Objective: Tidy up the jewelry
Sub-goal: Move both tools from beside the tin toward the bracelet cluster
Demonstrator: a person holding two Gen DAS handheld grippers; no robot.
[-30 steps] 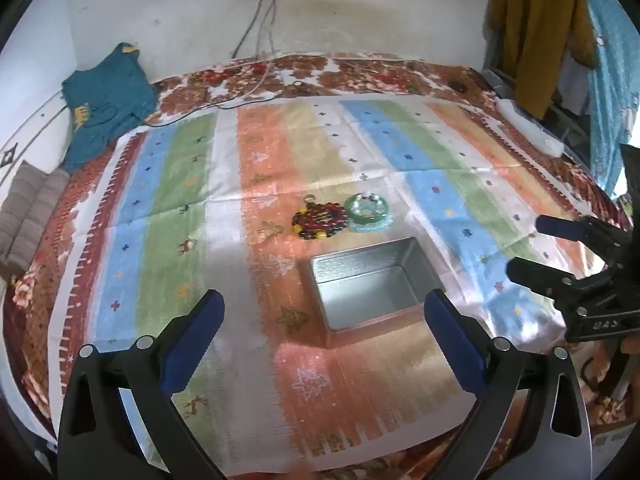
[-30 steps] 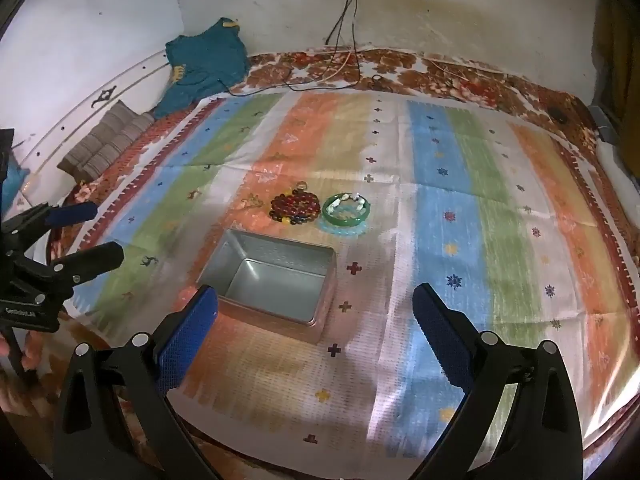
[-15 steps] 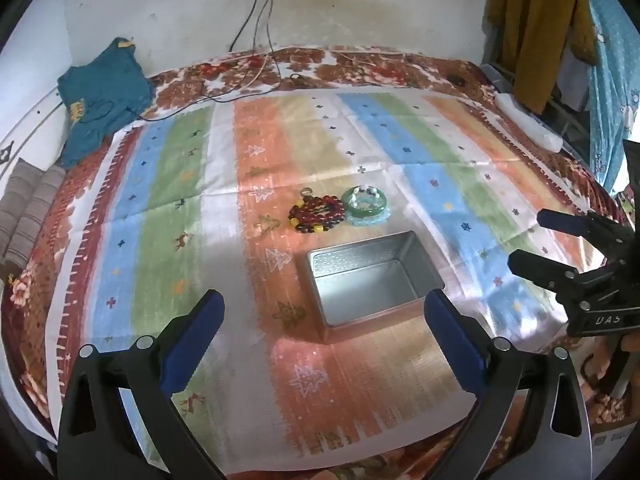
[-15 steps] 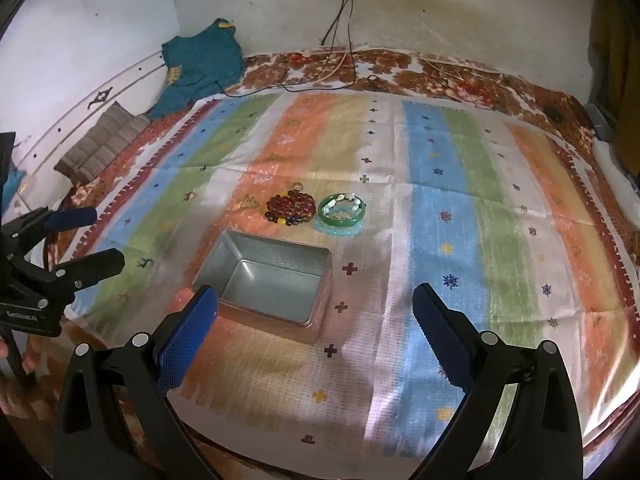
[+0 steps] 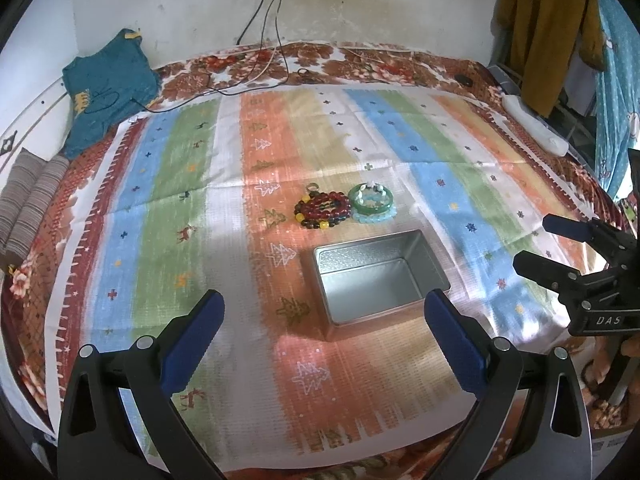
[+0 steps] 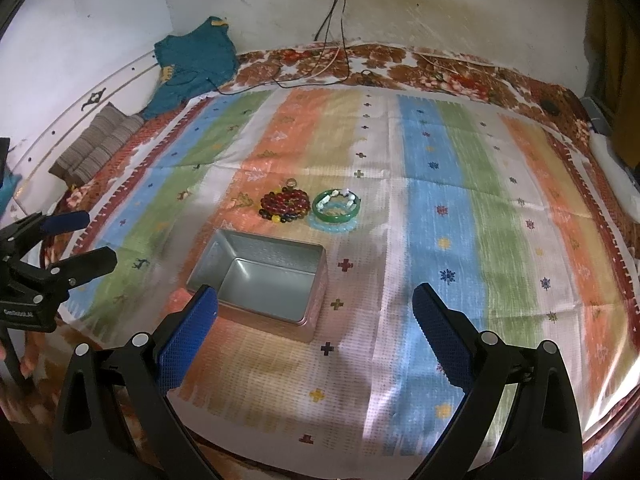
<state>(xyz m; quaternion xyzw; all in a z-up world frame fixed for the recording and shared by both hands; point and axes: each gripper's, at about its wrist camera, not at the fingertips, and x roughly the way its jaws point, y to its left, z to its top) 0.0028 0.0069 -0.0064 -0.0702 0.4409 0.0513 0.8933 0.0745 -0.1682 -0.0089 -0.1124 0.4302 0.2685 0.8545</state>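
An open, empty metal tin (image 5: 380,278) (image 6: 264,280) sits on the striped cloth. Just beyond it lie a coil of dark red and yellow beads (image 5: 322,210) (image 6: 285,204) and, to their right, a green bangle with white and light-blue pieces (image 5: 372,202) (image 6: 337,207). My left gripper (image 5: 320,338) is open and empty, near the tin's near-left side. My right gripper (image 6: 314,334) is open and empty, near the tin's near-right corner. Each gripper also shows in the other's view: the right gripper (image 5: 536,246) and the left gripper (image 6: 98,238).
The striped cloth (image 5: 168,216) covers a floral bedspread on a bed against a white wall. A teal garment (image 5: 106,84) and folded striped fabric (image 5: 28,200) lie at the far left. Cables (image 5: 272,60) trail from a wall socket. Clothes (image 5: 548,28) hang at the right.
Both grippers have shifted slightly toward the tin and the jewelry; the scene sits a little lower and closer in both views. Nothing was taken hold of.
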